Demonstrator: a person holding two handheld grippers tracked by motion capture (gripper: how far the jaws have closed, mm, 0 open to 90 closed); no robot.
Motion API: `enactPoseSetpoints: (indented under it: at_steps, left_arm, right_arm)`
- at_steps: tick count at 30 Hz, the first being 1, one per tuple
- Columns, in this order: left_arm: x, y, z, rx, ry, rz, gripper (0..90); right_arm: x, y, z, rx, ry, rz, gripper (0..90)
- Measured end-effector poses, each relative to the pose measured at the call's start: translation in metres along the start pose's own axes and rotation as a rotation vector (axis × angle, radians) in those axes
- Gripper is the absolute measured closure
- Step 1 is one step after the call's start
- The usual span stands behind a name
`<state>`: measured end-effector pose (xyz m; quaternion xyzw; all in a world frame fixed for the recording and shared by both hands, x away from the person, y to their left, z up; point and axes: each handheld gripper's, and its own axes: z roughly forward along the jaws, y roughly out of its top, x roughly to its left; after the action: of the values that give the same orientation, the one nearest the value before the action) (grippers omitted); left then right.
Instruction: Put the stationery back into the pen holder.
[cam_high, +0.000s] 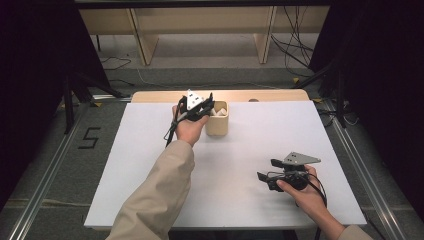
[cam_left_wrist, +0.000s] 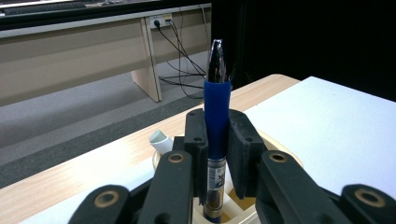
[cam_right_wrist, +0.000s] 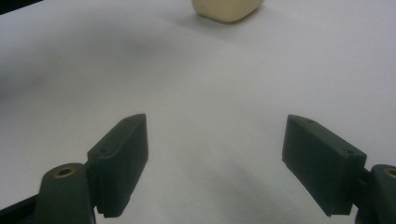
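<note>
Pen (cam_left_wrist: 217, 135) clamped in left hand-held gripper (cam_high: 207, 106) over cup (cam_high: 218, 125), right hand-held gripper (cam_high: 266, 170) agape, seemingly empty.

We see the cup (cam_high: 217, 122) standing at the far middle of the desk (cam_high: 150, 165), the left gripper (cam_high: 204, 107) over its left rim holding a pen (cam_left_wrist: 216, 126) upright above it. The right gripper (cam_high: 267, 170) sits well apart, near right.

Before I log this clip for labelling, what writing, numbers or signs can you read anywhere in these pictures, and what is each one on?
"5": marked dark on the grey floor left of the table, high view.
"K": the only clear letter on the white label of the blue pen clamped in the left tool; the small print beside it is too blurred to read.
Nothing readable on the beige holder or the right tool.
</note>
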<state>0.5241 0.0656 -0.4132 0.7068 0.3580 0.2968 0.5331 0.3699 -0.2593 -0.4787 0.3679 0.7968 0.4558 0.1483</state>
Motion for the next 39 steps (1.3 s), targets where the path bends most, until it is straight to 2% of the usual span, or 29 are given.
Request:
enactPoseSetpoints:
  at_steps: [39]
  left_arm:
    - [0.002,-0.012,0.004,0.034,0.015,-0.01,79.4]
  right_arm:
    - [0.001,0.0,0.0,0.005,0.003,0.006,23.6]
